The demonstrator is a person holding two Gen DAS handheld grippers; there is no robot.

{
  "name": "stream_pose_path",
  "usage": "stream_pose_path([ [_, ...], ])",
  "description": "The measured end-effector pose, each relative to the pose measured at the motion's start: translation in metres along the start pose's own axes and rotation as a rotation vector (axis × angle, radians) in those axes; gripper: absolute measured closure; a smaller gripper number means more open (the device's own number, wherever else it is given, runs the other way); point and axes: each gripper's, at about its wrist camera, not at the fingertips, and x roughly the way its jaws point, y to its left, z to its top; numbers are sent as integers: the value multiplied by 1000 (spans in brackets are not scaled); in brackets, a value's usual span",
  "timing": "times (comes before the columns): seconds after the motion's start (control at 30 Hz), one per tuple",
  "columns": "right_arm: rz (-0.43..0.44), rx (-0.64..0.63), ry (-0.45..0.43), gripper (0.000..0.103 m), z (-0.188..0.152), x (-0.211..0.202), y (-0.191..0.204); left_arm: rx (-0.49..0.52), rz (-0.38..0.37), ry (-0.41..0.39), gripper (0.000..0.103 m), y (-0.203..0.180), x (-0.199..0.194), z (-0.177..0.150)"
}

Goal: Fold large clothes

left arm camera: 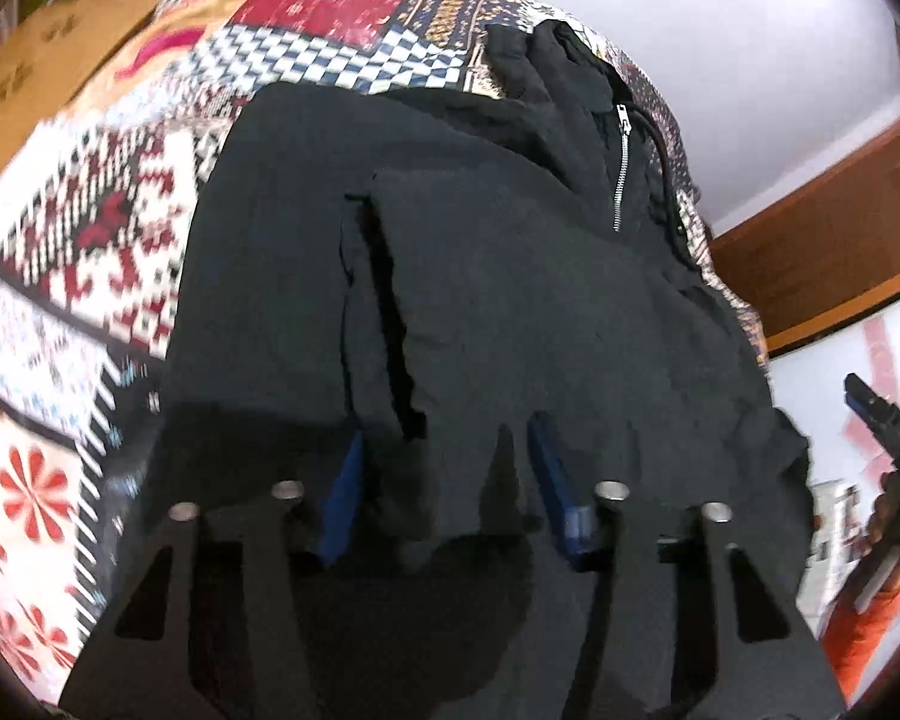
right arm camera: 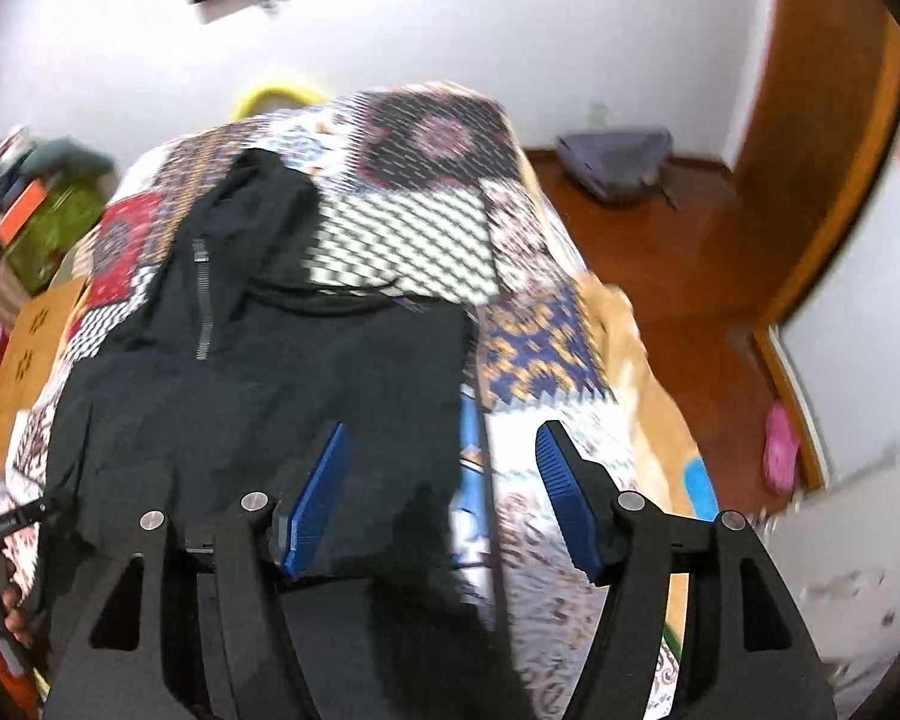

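A black zip hoodie (left arm camera: 480, 276) lies on a patchwork bedspread (left arm camera: 90, 228), hood and silver zipper (left arm camera: 621, 168) at the far end. My left gripper (left arm camera: 444, 438) is open right over the hoodie's near part, beside a pocket slit, and holds nothing. In the right wrist view the hoodie (right arm camera: 270, 372) lies left of centre on the bedspread (right arm camera: 540, 360). My right gripper (right arm camera: 441, 438) is open above the hoodie's right near corner, the left finger over the cloth, the right over the bedspread. The right gripper also shows at the left wrist view's right edge (left arm camera: 882, 420).
A cardboard box (left arm camera: 48, 66) stands left of the bed. A wooden floor (right arm camera: 690, 252) with a grey bag (right arm camera: 618, 162) and a pink slipper (right arm camera: 780, 450) lies right of the bed. White walls and a wooden door frame (right arm camera: 834, 150) stand behind.
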Motion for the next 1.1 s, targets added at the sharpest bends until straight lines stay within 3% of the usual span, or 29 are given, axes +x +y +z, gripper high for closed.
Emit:
stream_pose_path([
  [0.03, 8, 20, 17, 42, -1, 5, -4, 30, 28, -4, 74, -5, 1, 2],
  [0.17, 40, 69, 102, 42, -15, 27, -15, 153, 131, -90, 83, -25, -13, 8],
  [0.27, 43, 28, 145, 42, -25, 38, -7, 234, 192, -203, 86, -40, -38, 14],
  [0.4, -3, -81, 135, 42, -33, 39, 16, 316, 223, -340, 86, -57, -78, 27],
  [0.53, -21, -116, 123, 42, -42, 40, 17, 360, 261, -412, 86, -59, -99, 32],
  [0.63, -14, -98, 150, 41, -47, 45, 14, 321, 295, -405, 88, -41, -93, 30],
  [0.73, -3, -69, 164, 32, -51, 44, 8, 292, 388, -360, 88, -15, -74, 25],
  [0.93, -14, -68, 167, 30, -54, 38, 10, 254, 370, -145, 88, 28, -31, 7],
  [1.1, -34, -143, 167, 30, -44, 30, 23, 261, 312, -82, 88, 26, -22, -2],
])
